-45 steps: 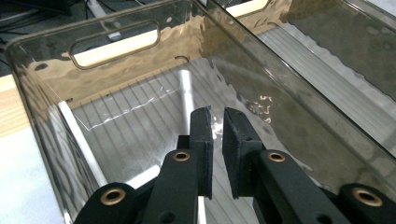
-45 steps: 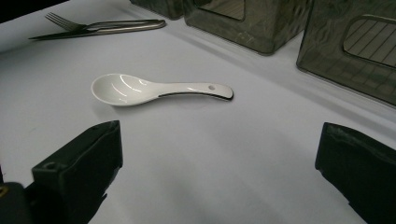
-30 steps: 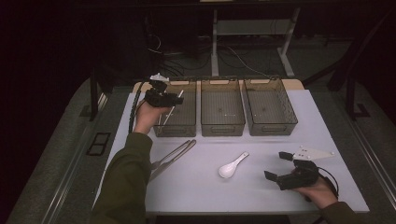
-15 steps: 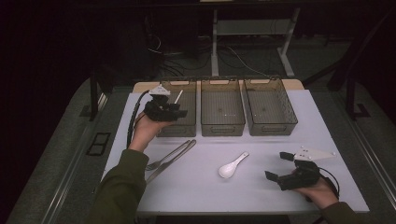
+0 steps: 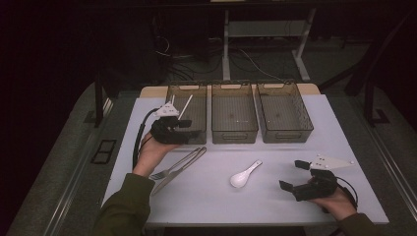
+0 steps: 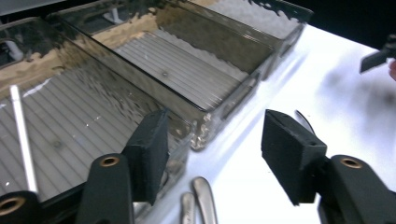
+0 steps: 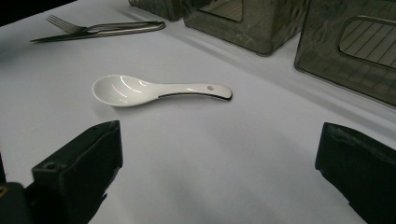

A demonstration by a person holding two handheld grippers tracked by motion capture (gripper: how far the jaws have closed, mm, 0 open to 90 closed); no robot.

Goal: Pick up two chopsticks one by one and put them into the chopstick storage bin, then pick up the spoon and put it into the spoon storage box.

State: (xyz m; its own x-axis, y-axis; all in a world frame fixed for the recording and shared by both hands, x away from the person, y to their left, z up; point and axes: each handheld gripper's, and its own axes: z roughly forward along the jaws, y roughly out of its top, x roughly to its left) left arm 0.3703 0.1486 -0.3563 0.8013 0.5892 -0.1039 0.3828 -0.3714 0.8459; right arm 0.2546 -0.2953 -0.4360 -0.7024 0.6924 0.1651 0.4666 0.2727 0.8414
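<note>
Dark room all round you, with a white table lit at the middle and three smoky see-through plastic bins in a row along its far side.

Your left gripper hangs at the near wall of the left bin. Its jaws have just been opening and stand apart with nothing between them. A thin white stick leans inside that bin.

Just below that gripper a fork and a knife lie side by side on the table, handles toward the bins. Both look like polished metal: stiff, fairly light, probably slick under the pads. Take each one across the handle where it is widest, and expect them to shift together if you nudge one.

Your right gripper rests low at the table's near right, jaws spread wide and empty, pointing at the white spoon, which lies well apart from it. That spoon looks like glazed china: smooth, rigid, likely to chip if dropped. Its deep bowl would slip, so I'd pinch the flat handle near its end.
</note>
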